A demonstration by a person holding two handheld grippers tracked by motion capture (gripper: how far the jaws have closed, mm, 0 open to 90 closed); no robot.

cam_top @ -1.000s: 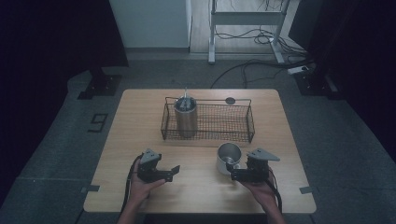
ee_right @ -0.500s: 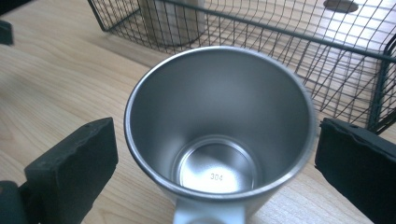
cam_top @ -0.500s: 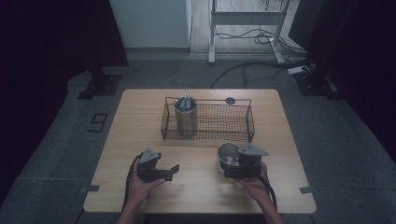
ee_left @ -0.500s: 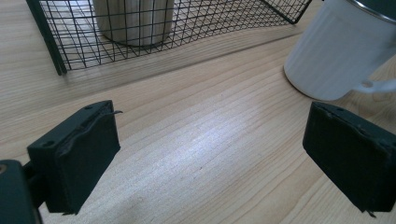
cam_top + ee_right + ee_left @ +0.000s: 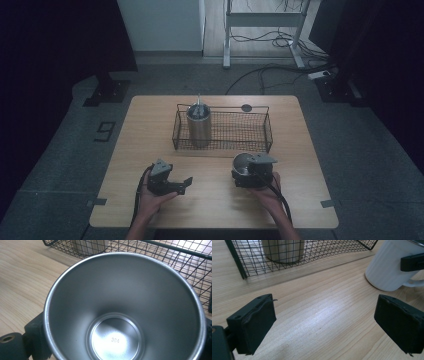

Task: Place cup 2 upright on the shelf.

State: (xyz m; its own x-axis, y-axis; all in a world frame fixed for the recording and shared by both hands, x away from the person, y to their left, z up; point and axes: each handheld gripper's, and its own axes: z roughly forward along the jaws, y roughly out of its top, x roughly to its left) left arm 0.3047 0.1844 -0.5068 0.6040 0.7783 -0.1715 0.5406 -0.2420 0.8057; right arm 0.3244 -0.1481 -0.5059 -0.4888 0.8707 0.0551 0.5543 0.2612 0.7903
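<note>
Steel gleams from the mug [image 5: 241,164] at the front right of the wooden table [image 5: 150,125] in the high view, just before the wire basket [image 5: 222,107]. My right gripper [image 5: 252,171] sits around it. My left gripper [image 5: 186,182] hovers low at the front left, well apart from both. A metal canister [image 5: 198,125] stands upright in the basket's left end. Around the table I see grey floor, dark curtains, a desk frame and loose cables.

In the left gripper view my own jaws stand wide apart over bare, pale wood grain with nothing between them. Farther off, the mug's outside is white and ribbed, with a handle [image 5: 415,284] sticking out sideways and a black jaw of the other gripper against its wall.

The right gripper view looks straight down into the polished bowl. These jaws have just been closing with the mug between them, and they seem to bear on its wall.

I judge it light, stiff and hard to break, but smooth. The ribbed wall, low down, should give the surest hold.
</note>
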